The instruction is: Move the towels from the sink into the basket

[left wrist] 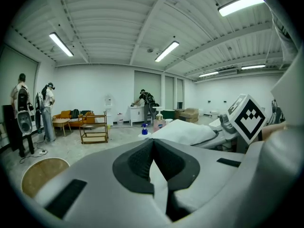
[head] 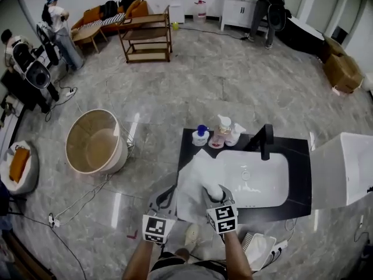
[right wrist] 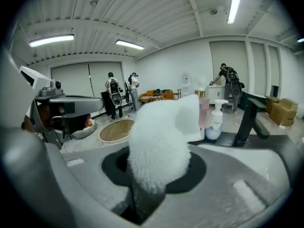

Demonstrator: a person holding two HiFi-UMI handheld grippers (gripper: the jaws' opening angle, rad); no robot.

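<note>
A white towel hangs bunched over the left end of the black counter, beside the white sink. My right gripper is shut on a fluffy wad of that towel, which fills the gap between its jaws. My left gripper is at the towel's lower left edge; its pads are together with a pale strip of cloth between them. The rest of the towel stretches off to the right. The round beige basket stands on the floor to the left, open side up.
Soap bottles and a black faucet line the back of the counter. A white cabinet stands right of it. Cables and a power strip lie on the floor near the basket. A wooden cart and people are far off.
</note>
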